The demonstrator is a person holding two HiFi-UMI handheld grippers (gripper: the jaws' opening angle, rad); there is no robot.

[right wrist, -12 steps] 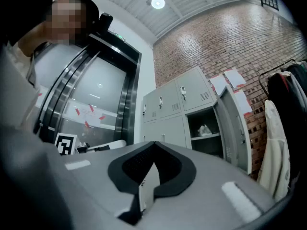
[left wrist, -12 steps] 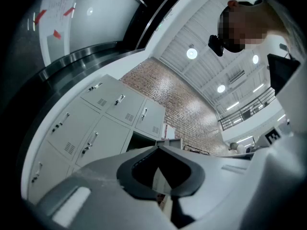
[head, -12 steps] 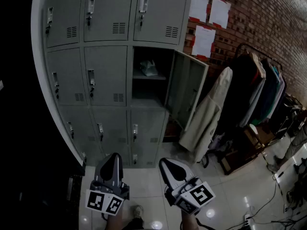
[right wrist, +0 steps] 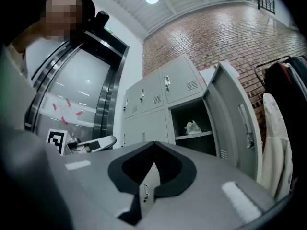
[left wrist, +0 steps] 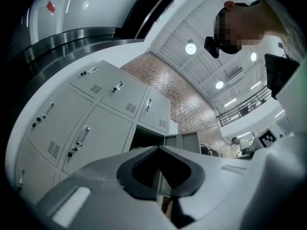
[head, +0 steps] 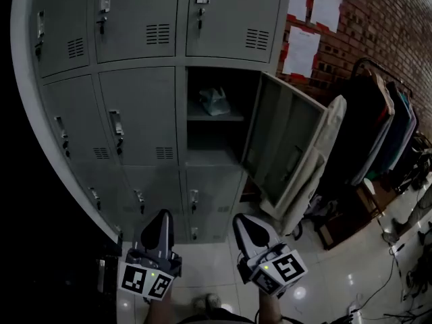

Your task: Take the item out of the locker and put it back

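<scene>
A grey bank of lockers (head: 135,113) fills the head view. One middle-row locker (head: 214,113) stands with its door (head: 287,140) swung out to the right. On its shelf lies a pale crumpled item (head: 214,101), also seen in the right gripper view as the item (right wrist: 193,127). Both grippers hang low and well short of the lockers. My left gripper (head: 161,218) and my right gripper (head: 244,221) are both shut, tips touching, with nothing held. In the left gripper view the left gripper (left wrist: 158,148) points up at the lockers; the right gripper (right wrist: 154,143) points toward the open locker.
Coats and jackets hang on a rack (head: 378,120) to the right of the open door, in front of a brick wall (head: 364,25) with paper notices (head: 302,49). Cables and clutter lie on the glossy floor (head: 351,275) at the right. A person's shoe (head: 210,302) shows at the bottom.
The lockers have grown larger and shifted right and down in the head view: I have come closer. Both grippers stay shut and in about the same place.
</scene>
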